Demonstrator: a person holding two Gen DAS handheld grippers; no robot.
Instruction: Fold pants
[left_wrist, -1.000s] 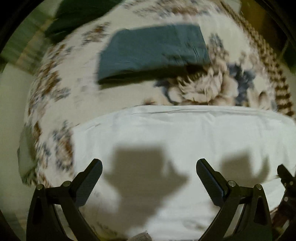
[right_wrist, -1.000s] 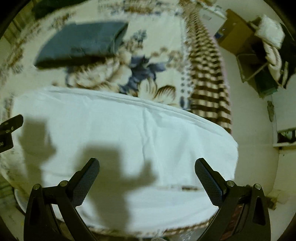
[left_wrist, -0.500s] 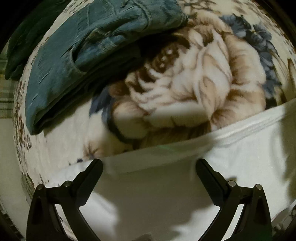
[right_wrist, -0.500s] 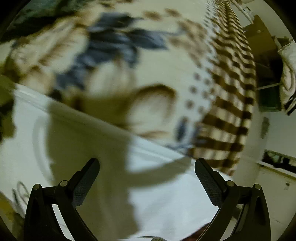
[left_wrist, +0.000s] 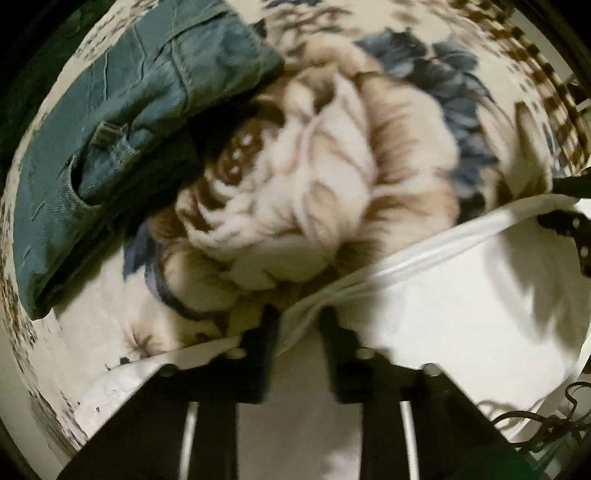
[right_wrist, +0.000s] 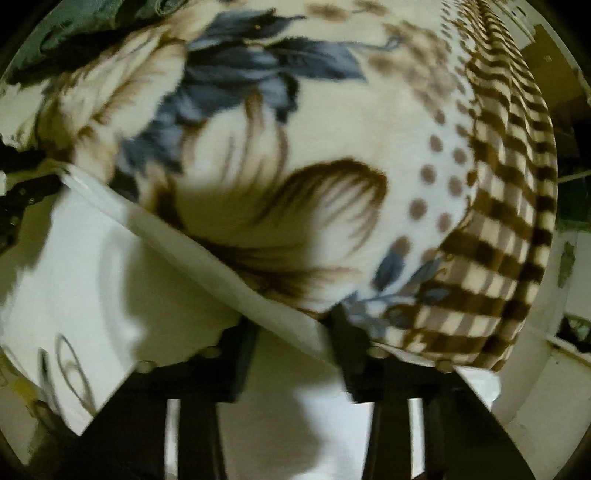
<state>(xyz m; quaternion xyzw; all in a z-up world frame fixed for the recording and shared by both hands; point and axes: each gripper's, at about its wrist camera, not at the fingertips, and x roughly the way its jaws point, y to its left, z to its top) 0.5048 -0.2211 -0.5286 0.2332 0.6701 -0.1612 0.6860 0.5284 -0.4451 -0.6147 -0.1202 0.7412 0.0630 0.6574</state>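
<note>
Left gripper (left_wrist: 297, 325) is clamped on the far hem of the white pants (left_wrist: 443, 295). Right gripper (right_wrist: 291, 332) pinches the same hem further along. The pants lie on the floral blanket (right_wrist: 332, 129). Beyond the hem, folded blue jeans (left_wrist: 110, 129) rest on the blanket.

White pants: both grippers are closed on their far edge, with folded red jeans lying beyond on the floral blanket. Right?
Not quite. The folded jeans are blue-green denim, not red, as the left wrist view shows. The rest holds: left gripper and right gripper pinch the white pants edge on the floral blanket.
</note>
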